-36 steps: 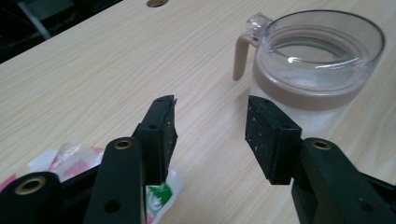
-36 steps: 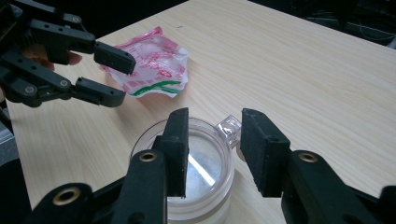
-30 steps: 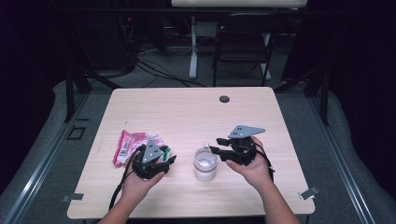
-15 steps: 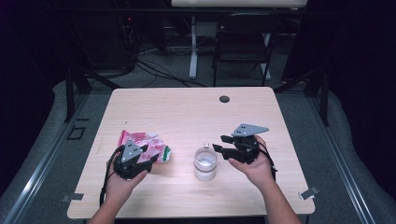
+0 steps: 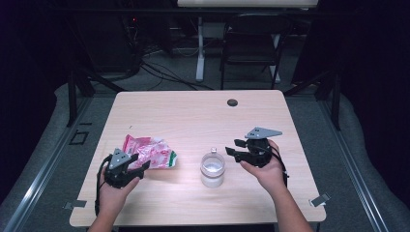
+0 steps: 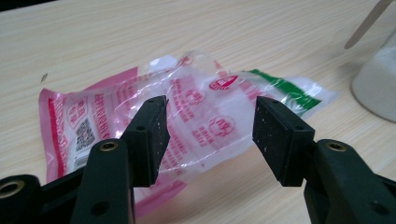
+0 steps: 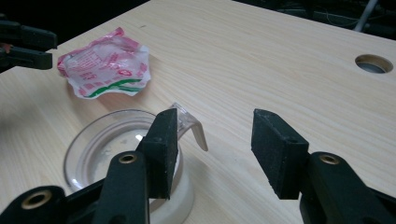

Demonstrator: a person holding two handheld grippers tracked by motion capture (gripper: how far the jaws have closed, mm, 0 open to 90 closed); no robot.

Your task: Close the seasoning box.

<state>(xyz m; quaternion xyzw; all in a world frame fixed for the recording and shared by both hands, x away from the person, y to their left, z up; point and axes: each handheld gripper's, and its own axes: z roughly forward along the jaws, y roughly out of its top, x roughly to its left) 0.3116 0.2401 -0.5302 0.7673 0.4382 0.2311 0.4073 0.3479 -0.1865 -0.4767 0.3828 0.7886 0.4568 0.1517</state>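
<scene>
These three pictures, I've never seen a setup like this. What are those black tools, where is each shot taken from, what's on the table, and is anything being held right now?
A person sits at a wooden table with a hand-held two-jaw gripper in each hand. The wide shot comes from a fixed camera above; the two close-ups come from cameras riding on the grippers, looking along their own black jaws.

On the table lie a crumpled pink, white and green plastic packet and a clear plastic cup with something white inside and a small clear scoop at its rim.

The left gripper sits just short of the packet, jaws apart with nothing between them. The right gripper sits beside the cup; its jaws have just been opening and are empty. Nothing is held.
</scene>
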